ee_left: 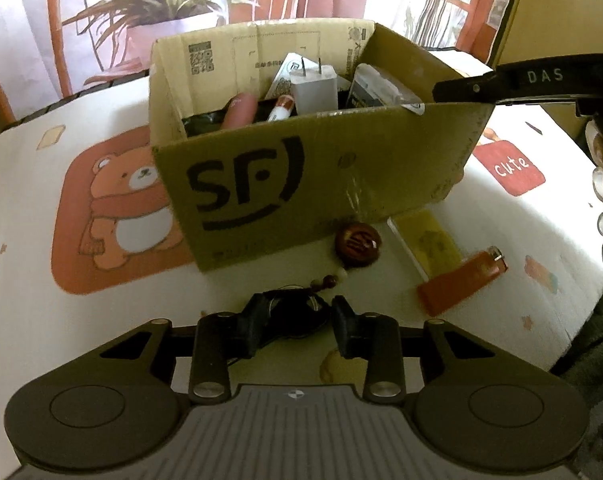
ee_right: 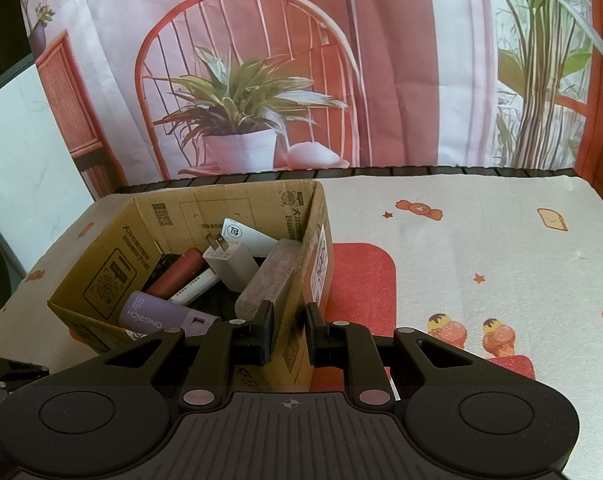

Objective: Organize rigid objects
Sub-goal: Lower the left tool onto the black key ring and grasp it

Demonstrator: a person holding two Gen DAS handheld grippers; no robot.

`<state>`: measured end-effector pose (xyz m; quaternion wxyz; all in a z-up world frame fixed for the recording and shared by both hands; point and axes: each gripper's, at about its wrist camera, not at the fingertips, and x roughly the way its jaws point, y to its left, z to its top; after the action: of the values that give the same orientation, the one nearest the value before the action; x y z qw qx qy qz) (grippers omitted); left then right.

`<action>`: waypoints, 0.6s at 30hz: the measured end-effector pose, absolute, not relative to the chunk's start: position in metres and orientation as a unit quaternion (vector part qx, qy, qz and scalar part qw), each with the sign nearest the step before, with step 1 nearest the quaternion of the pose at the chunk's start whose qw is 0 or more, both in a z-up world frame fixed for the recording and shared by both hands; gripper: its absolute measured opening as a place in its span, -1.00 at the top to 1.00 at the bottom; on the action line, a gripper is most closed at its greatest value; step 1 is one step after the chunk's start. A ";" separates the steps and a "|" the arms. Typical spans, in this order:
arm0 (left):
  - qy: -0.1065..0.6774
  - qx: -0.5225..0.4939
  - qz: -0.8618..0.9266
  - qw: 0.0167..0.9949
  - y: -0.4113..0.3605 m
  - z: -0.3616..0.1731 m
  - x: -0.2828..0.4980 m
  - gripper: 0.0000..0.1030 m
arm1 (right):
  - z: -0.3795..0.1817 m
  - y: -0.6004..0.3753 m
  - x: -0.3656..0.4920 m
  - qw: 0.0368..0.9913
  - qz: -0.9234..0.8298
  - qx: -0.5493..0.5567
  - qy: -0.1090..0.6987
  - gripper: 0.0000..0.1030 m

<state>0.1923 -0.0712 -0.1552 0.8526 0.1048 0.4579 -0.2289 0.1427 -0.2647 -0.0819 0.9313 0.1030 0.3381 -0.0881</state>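
The left gripper (ee_left: 294, 320) sat low over the table, its two fingers set on either side of a dark key bundle (ee_left: 291, 305) and fairly close together; whether the pads actually pressed the bundle could not be told, since the black keys and black fingers ran together. A short string of beads (ee_left: 328, 281) led from the bundle up to a round carved wooden charm (ee_left: 357, 245), which lay just in front of the cardboard box (ee_left: 313, 172), so the grip seemed aimed at the heavier end, with the charm left to trail. Beside the charm, near the box's corner, lay a flat yellow card (ee_left: 429, 245) and an orange lighter (ee_left: 463, 281), apart from each other and not yet put away. The right gripper (ee_right: 288, 332) straddled the box's near right wall, one finger inside and one outside, narrowed on the cardboard; this looked like a bracing hold to keep the light box from sliding while things went in. Inside the box were a white charger (ee_right: 231, 265), a dark red tube (ee_right: 177, 276), a lilac case (ee_right: 157, 316) and a long pale block (ee_right: 267, 280) leaning along the gripped wall. The table cloth (ee_right: 481, 248) with its cartoon prints spread out bare to the right.
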 end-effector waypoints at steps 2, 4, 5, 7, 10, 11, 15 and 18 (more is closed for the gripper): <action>0.462 0.100 -0.225 0.852 -0.069 -0.155 0.190 0.27 | -0.082 -0.264 0.143 0.931 -0.088 0.103 0.338 0.67; 0.465 0.097 -0.221 0.852 -0.068 -0.154 0.188 0.27 | -0.082 -0.265 0.143 0.931 -0.088 0.103 0.338 0.67; 0.465 0.096 -0.220 0.852 -0.068 -0.154 0.187 0.28 | -0.082 -0.265 0.143 0.931 -0.088 0.103 0.338 0.67; 0.466 0.095 -0.218 0.852 -0.068 -0.154 0.186 0.28 | -0.082 -0.266 0.143 0.931 -0.088 0.103 0.338 0.67; 0.464 0.100 -0.214 0.854 -0.070 -0.154 0.185 0.28 | -0.082 -0.265 0.143 0.931 -0.088 0.103 0.339 0.67; 0.462 0.104 -0.210 0.855 -0.070 -0.154 0.184 0.27 | -0.082 -0.265 0.143 0.931 -0.088 0.103 0.338 0.67; 0.439 0.102 -0.212 0.867 -0.068 -0.145 0.180 0.03 | -0.082 -0.265 0.143 0.931 -0.088 0.103 0.338 0.67; 0.424 0.101 -0.213 0.874 -0.069 -0.140 0.181 0.01 | -0.082 -0.265 0.143 0.931 -0.088 0.102 0.338 0.67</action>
<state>0.1809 -0.0689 -0.1396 0.8742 0.1011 0.4243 -0.2131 0.1429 -0.2649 -0.0821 0.9313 0.1024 0.3383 -0.0883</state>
